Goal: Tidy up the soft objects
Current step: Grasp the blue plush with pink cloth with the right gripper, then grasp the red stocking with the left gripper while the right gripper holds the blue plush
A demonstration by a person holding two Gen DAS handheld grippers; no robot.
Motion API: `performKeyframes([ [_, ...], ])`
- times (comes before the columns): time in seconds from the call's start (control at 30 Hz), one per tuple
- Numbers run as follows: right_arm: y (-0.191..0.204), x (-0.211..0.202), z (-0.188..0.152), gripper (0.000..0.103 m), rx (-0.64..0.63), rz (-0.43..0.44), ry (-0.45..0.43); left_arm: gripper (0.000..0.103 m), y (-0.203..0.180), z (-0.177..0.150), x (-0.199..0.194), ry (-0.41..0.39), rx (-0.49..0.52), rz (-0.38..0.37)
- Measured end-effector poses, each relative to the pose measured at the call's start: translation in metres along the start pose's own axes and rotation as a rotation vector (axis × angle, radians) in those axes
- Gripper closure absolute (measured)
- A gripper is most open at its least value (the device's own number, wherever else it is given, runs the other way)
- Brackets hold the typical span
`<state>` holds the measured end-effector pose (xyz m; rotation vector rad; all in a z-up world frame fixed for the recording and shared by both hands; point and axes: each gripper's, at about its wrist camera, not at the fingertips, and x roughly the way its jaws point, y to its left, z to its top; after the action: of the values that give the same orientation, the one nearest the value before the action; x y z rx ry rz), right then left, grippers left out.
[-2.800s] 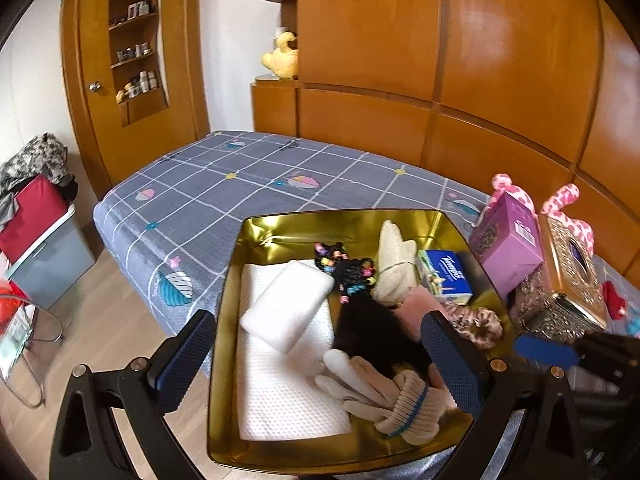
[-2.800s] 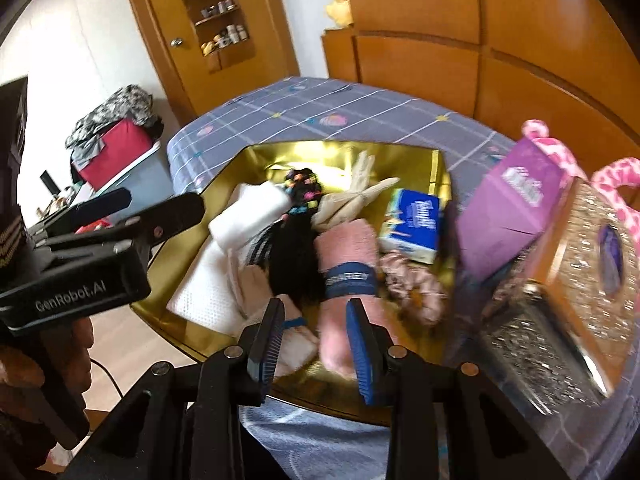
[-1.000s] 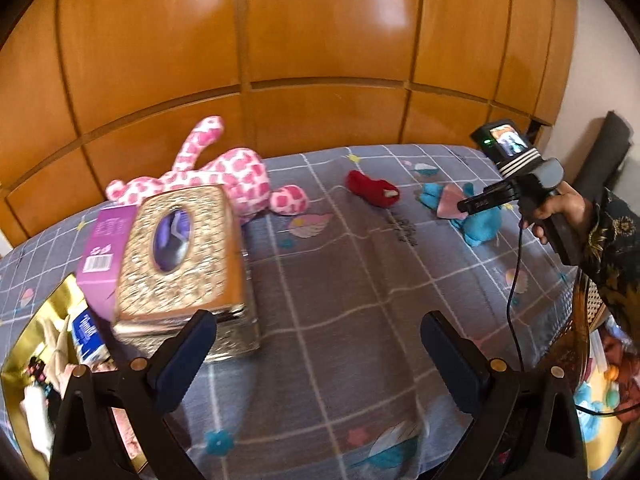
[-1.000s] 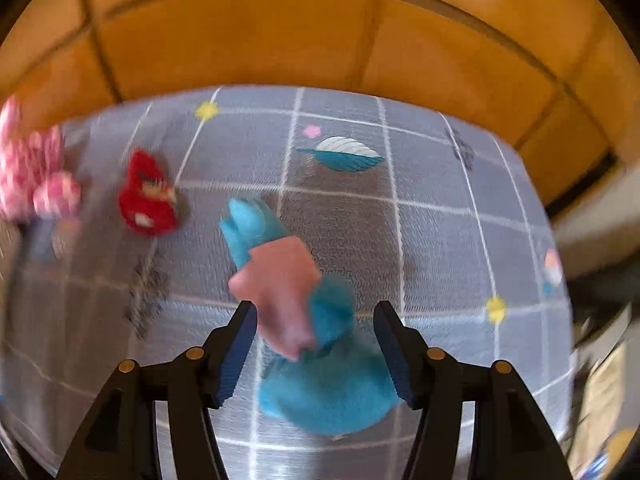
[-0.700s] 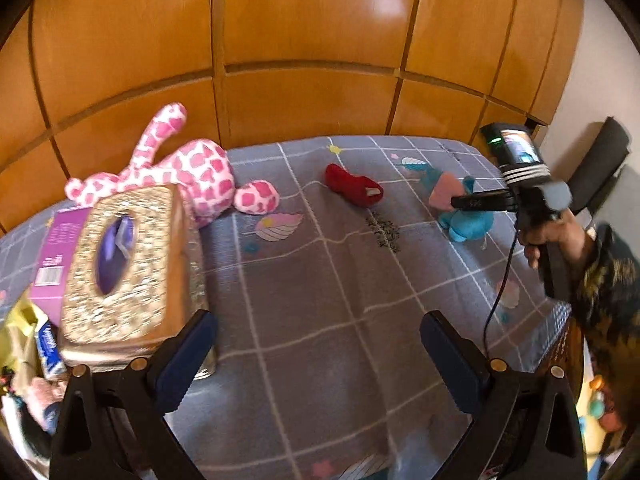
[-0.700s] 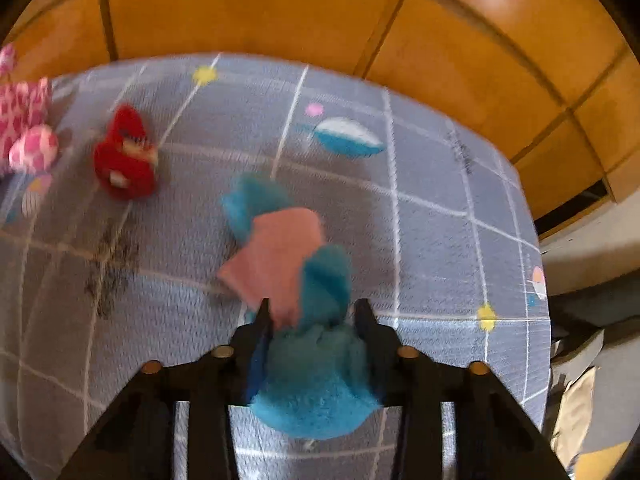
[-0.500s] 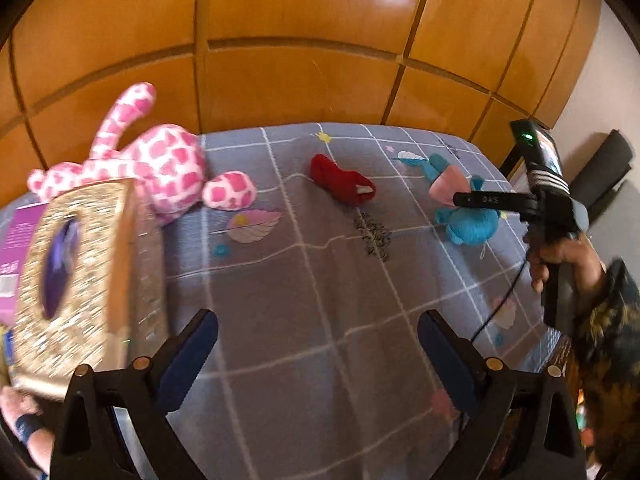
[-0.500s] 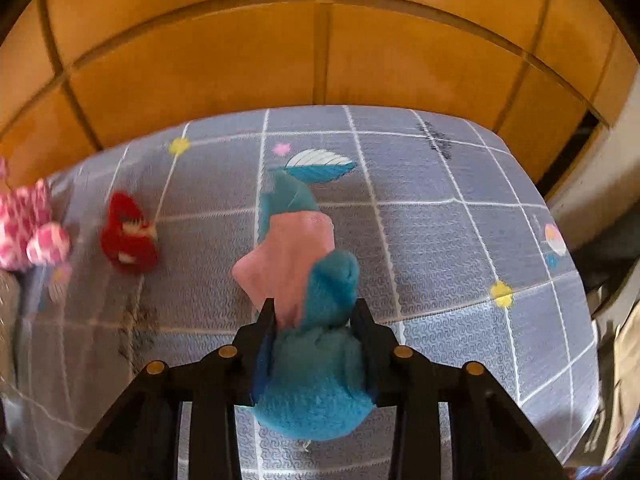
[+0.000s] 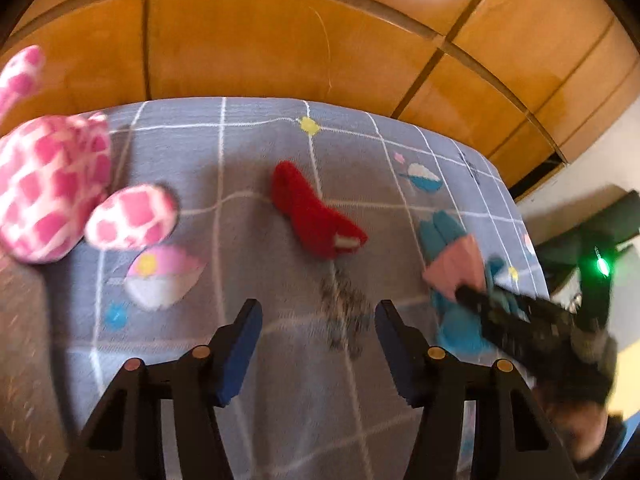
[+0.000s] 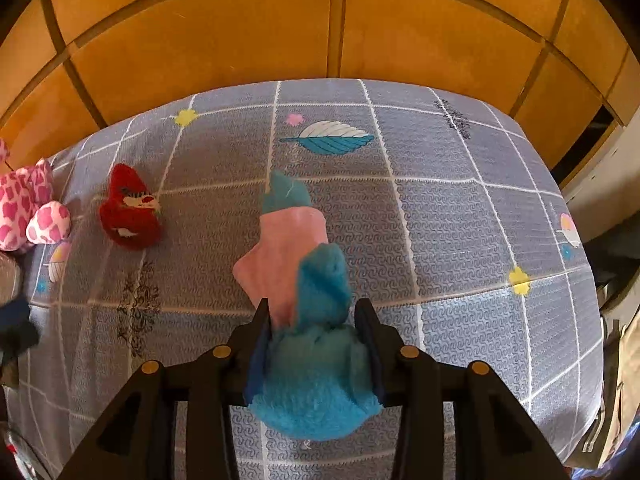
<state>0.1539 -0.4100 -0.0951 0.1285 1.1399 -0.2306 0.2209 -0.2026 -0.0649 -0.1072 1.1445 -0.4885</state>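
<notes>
- right view: my right gripper [image 10: 316, 344] is clamped on the blue toy [image 10: 316, 380], its jaws easing a little – toy on the bed [image 10: 460, 216].
- left view only: my left gripper [image 9: 318, 344], jaws just narrowing, holds nothing – the red toy [image 9: 316, 216] lies beyond it.

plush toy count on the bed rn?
3: blue plush pinched in the right gripper, red plush left of it, pink spotted plush at far left, partly cropped.
</notes>
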Motion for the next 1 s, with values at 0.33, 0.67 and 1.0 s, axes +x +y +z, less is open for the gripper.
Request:
performKeyframes([
  [0.33, 0.0, 0.0, -0.001, 0.061, -0.009, 0.005, 0.002, 0.045, -0.012, 0.037, 0.056, 0.016, -0.016, 0.03],
  [0.67, 0.008, 0.003, -0.002, 0.061, -0.054, -0.017, 0.004, 0.074, -0.025, 0.046, 0.078, -0.038, 0.161, 0.082],
  [1.0, 0.011, 0.003, -0.003, 0.061, -0.073, -0.027, -0.005, 0.077, -0.023, -0.004, 0.01, -0.104, 0.213, -0.023],
])
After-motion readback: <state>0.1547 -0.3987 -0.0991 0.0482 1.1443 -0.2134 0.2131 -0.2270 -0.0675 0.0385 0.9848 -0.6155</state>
